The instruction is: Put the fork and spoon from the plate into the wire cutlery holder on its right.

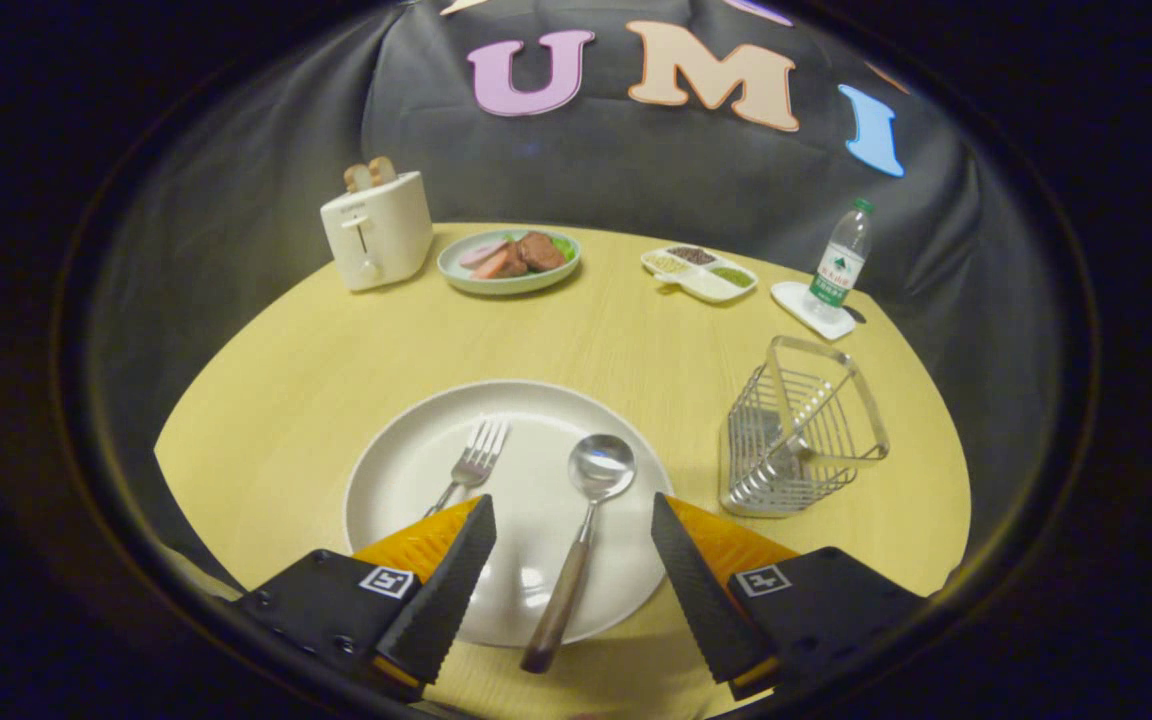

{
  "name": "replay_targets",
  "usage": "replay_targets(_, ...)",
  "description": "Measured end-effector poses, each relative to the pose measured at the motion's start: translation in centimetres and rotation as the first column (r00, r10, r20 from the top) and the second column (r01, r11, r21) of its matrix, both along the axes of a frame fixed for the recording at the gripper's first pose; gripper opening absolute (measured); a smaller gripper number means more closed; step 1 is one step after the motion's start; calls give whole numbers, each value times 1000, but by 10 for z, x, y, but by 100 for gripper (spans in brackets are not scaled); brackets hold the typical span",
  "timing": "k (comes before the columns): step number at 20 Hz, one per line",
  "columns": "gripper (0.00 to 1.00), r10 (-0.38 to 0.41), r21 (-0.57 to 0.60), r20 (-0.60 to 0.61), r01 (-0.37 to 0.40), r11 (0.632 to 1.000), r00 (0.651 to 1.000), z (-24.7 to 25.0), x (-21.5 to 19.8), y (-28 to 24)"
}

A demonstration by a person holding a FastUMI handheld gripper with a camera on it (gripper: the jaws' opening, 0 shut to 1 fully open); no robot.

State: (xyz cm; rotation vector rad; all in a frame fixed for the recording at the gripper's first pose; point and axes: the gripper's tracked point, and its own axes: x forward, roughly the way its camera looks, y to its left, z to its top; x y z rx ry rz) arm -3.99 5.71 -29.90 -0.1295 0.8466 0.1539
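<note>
Spoon (581,520) on plate (406,470) beside fork (471,468), handle between wide-apart fingers (573,515), untouched, wire cutlery holder (801,430) to the right

A round table (336,360) with a light yellow wood top stands in front of a black cloth wall (636,170), and the cloth hangs in soft folds. At the far side of the table there are a cream toaster (377,232) with 2 slices of toast, a green plate of food (508,262), a white tray with 4 little parts (699,272) and a water bottle (842,260) on a white coaster (812,310). The light is warm and dim.
</note>
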Motion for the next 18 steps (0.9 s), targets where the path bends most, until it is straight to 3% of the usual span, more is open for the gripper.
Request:
replay_targets(9, 61, 15, 4, -119, -14, 1000, 993, -34, -12, 7)
replay_targets(12, 56, -3, -3, -127, 2, 1000, 992, -32, -11, 2)
replay_targets(14, 29, -31, 6, -152, 32, 999, 988, -36, -13, -4)
replay_targets(18, 17, -69, -3, -178, 69, 998, 982, -35, -14, -9)
